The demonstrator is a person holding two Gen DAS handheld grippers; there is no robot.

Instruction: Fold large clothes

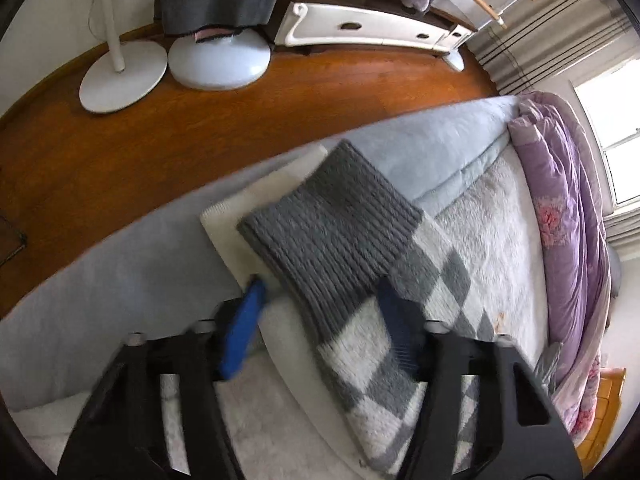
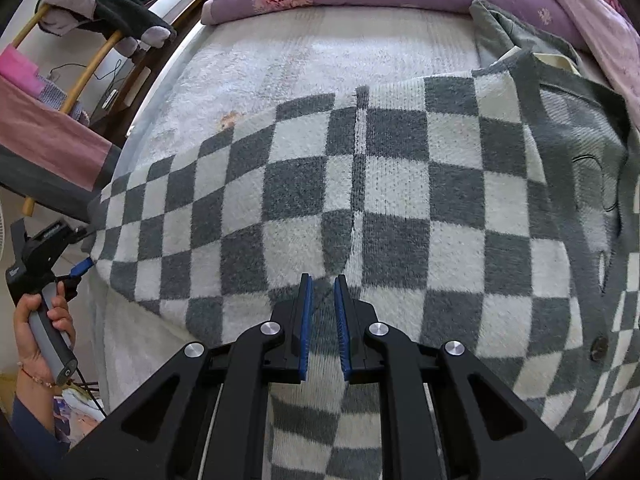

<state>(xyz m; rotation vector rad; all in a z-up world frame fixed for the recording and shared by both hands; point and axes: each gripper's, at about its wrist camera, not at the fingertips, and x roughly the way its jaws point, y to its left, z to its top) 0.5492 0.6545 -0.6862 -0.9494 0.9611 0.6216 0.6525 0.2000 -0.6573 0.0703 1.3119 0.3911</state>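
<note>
Directly beneath right hand-held gripper [image 2: 322,280]: checkered cardigan [image 2: 400,184].

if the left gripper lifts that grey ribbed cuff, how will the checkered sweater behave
The checkered sweater will probably drape limp: it lies flat and follows the bed. The ribbed cuff looks thick, so the left gripper, open around the sleeve, should hold it without slipping. Its fuzzy knit likely drags on the fleecy cover.

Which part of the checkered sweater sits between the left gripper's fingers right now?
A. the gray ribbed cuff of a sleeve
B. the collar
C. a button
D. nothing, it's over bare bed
A: the left gripper stands open astride the sleeve, whose gray ribbed cuff lies between its blue fingers.
</note>
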